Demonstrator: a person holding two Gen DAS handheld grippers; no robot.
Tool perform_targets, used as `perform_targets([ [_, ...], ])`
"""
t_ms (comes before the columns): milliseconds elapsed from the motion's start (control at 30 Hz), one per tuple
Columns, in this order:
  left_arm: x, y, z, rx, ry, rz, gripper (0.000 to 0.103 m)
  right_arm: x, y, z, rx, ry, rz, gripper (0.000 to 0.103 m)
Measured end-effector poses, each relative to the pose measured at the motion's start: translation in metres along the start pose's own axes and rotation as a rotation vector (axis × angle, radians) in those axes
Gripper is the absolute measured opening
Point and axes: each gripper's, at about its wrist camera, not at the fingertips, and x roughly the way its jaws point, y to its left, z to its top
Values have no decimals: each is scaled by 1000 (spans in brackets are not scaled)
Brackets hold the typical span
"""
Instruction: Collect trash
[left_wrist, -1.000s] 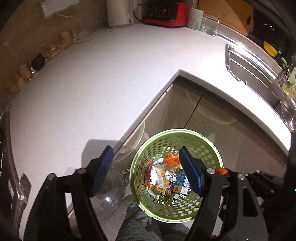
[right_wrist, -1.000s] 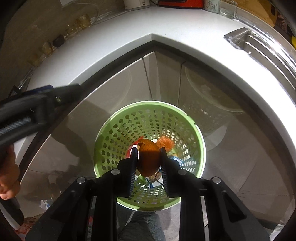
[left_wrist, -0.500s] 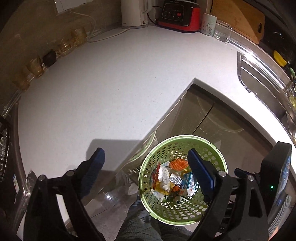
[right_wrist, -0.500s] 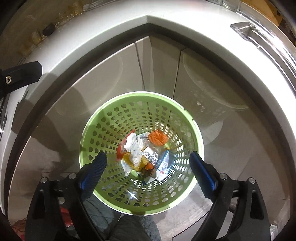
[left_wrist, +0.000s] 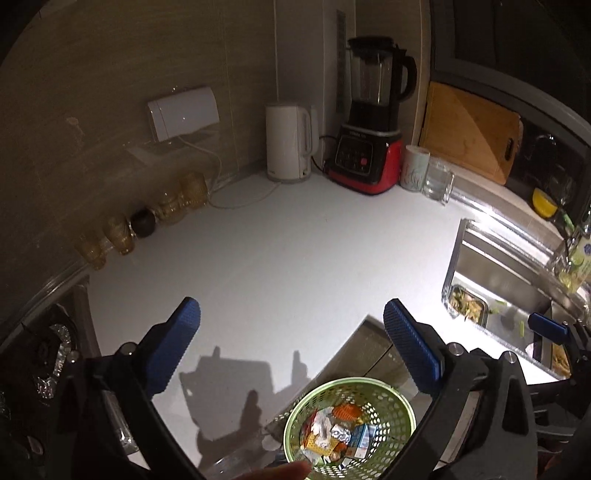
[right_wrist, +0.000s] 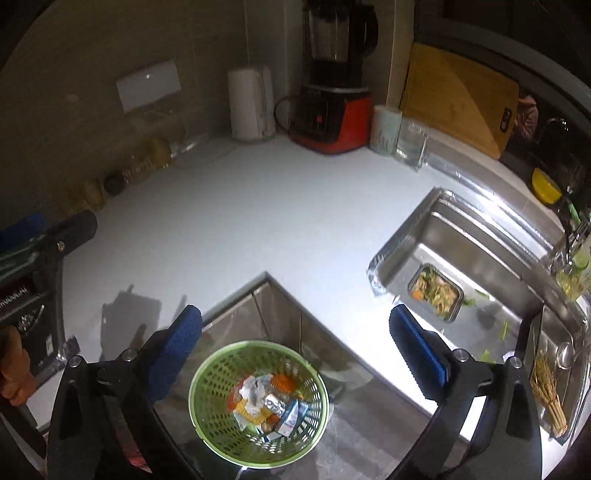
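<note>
A green perforated basket (left_wrist: 400, 402) (right_wrist: 207, 406) stands on the floor in the inner corner of the white counter (left_wrist: 277, 277). It holds mixed trash (left_wrist: 334, 432) (right_wrist: 266, 402): crumpled paper, foil, a small carton and orange bits. My left gripper (left_wrist: 291, 310) hangs high over the counter edge, its jaws opening with nothing between them. Above and just beyond the basket my right gripper (right_wrist: 295, 315) is opening too, and its blue pads (right_wrist: 417, 347) are bare. Each gripper shows at the edge of the other's view.
A steel sink (right_wrist: 461, 236) on the right holds a metal tray of food scraps (right_wrist: 437, 291) and a bundle of skewers (right_wrist: 546, 398). Kettle (left_wrist: 288, 144), red blender (left_wrist: 369, 147), cup, glass and cutting board (left_wrist: 469, 129) line the back wall. Amber jars (left_wrist: 177, 199) stand on the left.
The right gripper let go of an orange-brown round piece, which dropped into the basket, and its jaws spread wide. Both grippers rose well above the counter, and the left jaws widened.
</note>
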Motion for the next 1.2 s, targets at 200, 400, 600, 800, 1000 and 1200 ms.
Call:
perform_targets([
  [200,-52,16,39,-54,-122,25,95,-63,6,54,-34,-159,14,101],
  [400,-80,34,49,-103,-179,69,95,-95,16,71,-31,-248,53,101],
  [600,-85,43,45,-126,-186,91,95,-101,29,69,-43,-260,86,101],
  [800,-84,43,43,-126,-173,83,95,-100,30,68,-40,-255,92,101],
  [1000,-81,43,42,-126,-165,73,95,-100,31,66,-38,-247,88,101],
  [1200,-79,46,41,-125,-155,70,95,-97,32,64,-39,-240,90,101],
])
